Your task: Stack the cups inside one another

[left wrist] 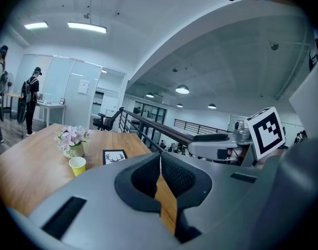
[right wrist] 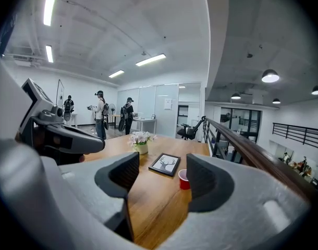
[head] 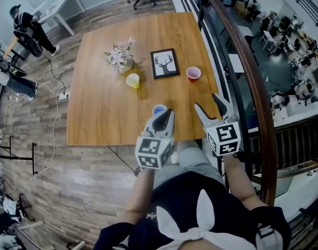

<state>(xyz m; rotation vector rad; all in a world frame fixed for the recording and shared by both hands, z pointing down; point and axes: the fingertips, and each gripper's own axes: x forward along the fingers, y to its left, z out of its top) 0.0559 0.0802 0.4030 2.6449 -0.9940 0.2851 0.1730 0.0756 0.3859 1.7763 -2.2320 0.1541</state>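
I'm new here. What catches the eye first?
Two grey hand-held grippers reach over the near edge of a wooden table, the left gripper shut, the right gripper open and empty. Three bright cups dot it: a blue cup just past the left gripper, a yellow cup beside the flowers, a red cup right of a deer picture.

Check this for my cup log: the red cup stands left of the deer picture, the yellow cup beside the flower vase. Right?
No. The head view shows the red cup right of the deer picture, not left; the yellow cup is indeed beside the flower vase.
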